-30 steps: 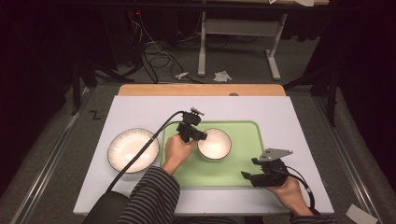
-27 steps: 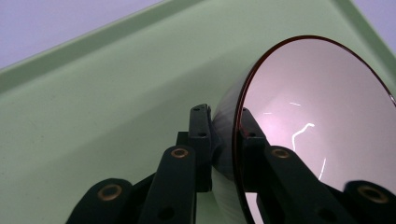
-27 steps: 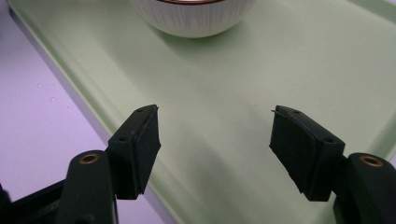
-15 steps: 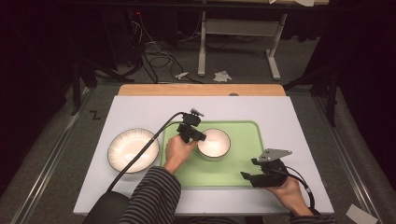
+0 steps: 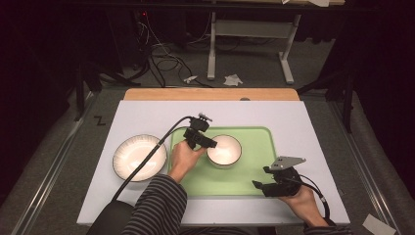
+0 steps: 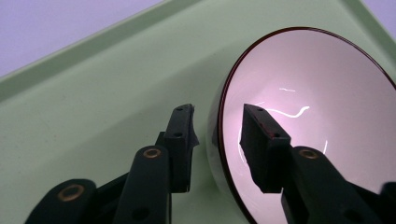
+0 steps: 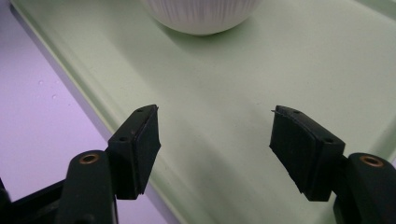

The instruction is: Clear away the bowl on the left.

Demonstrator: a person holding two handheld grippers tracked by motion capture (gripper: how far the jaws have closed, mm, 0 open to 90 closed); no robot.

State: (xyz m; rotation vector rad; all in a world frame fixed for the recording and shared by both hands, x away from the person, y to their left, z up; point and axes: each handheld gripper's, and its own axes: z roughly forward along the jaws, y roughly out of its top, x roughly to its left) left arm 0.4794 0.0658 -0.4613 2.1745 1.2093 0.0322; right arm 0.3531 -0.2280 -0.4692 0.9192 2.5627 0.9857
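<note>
The bowl (image 6: 317, 107) is showing a glossy, glazed inside catching light streaks; the green tray (image 7: 243, 93) is looking smooth, matt plastic; the wooden board (image 5: 210, 94) is looking dull.

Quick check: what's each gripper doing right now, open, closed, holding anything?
Left gripper: open, jaws straddling the rim of the bowl on the green tray, not clamped.
Right gripper: open wide, empty, over the tray's near edge.
</note>
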